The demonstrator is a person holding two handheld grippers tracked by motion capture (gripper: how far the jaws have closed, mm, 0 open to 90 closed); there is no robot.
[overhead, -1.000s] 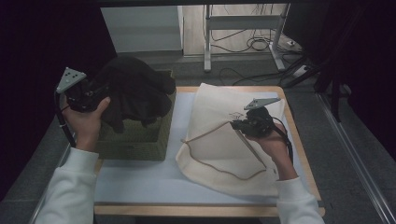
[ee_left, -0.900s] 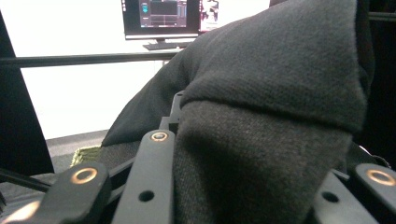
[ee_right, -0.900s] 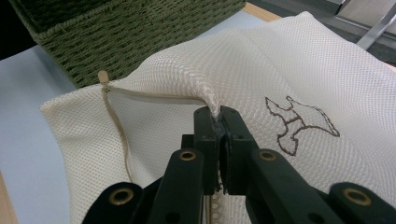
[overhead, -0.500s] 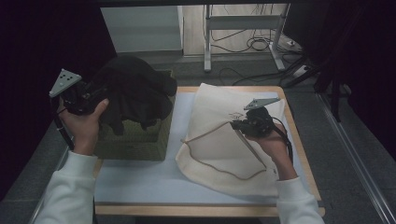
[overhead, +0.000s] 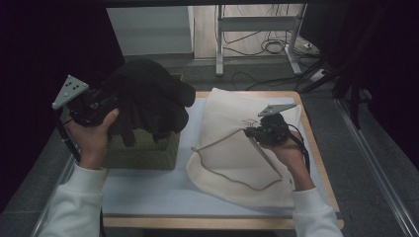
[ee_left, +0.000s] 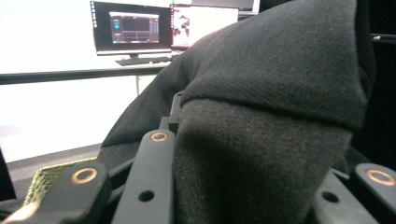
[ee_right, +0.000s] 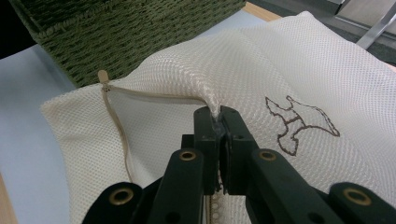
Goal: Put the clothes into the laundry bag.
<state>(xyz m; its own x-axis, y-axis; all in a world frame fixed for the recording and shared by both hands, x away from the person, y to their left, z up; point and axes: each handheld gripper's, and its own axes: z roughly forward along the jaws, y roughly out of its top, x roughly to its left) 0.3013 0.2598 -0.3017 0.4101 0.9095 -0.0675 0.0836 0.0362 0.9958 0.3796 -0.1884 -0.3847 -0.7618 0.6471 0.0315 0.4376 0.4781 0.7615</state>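
My left gripper (overhead: 101, 101), clamped on the dark garment (overhead: 148, 98), has carried it slightly leftward above the green basket (overhead: 143, 150). My right gripper (ee_right: 217, 116) pinches the mesh laundry bag's (overhead: 237, 148) opening, ready for loading.

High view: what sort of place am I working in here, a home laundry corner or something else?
Most likely a lab or office test bench, not a home: a small table set on grey flooring, loose cables beneath a metal stand, and computer monitors on a desk in the left gripper view.
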